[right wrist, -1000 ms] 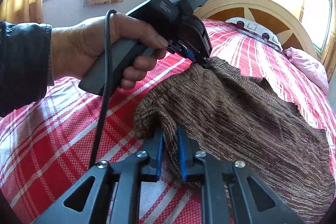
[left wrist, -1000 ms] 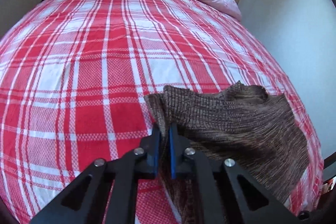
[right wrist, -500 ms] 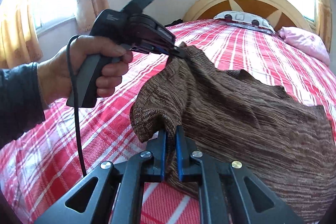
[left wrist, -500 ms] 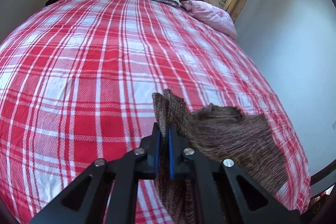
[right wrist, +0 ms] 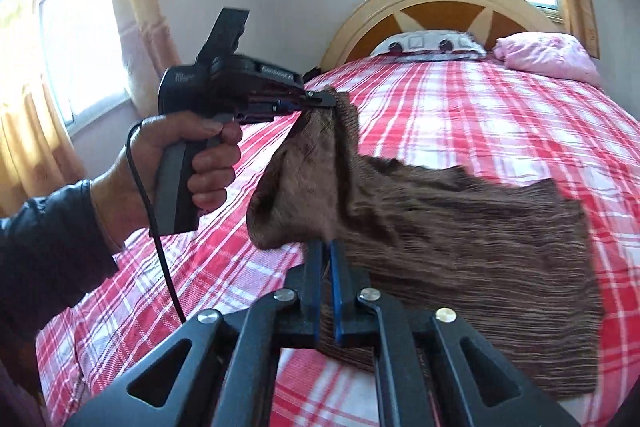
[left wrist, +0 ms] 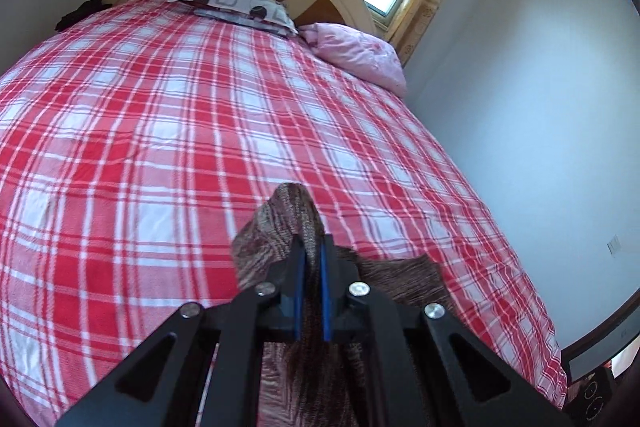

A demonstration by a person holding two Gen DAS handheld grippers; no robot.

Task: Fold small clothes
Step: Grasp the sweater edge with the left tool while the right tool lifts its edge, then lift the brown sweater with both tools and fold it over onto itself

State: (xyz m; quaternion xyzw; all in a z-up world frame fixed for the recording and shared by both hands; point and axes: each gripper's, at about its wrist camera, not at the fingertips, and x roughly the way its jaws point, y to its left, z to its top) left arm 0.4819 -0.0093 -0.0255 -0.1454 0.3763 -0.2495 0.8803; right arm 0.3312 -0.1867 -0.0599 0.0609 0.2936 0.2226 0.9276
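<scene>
Holding a brown knit garment (right wrist: 460,227) by one edge, both tools clamped on it. Left tool (left wrist: 311,267) has a bunched corner of the cloth pinched between its blue pads, a fold poking up past the tips. Right tool (right wrist: 325,267) is shut on the same edge further along; cloth fills the narrow gap between its pads. From the right wrist view the left tool (right wrist: 320,101) sits ahead and to the left, gripped in a hand (right wrist: 176,163) with a dark sleeve (right wrist: 44,247), the cloth hanging from its tips.

Garment location: near edge lifted off the bed (left wrist: 160,147), slung between the two tools; the rest trails ahead and to the right of the right tool, lying flat on the red check cover. Pillows (left wrist: 236,3) lie far ahead by the headboard, well apart from the work.

Handling, as judged: soft, light, limp knit. Sags between holds, drapes, no stiffness. Ribbed weave looks stretchy, likely grippy rather than slippery. Not fragile, though pads could snag loose loops. Best held at corners or hem, two holds well apart to keep the edge taut for the fold
</scene>
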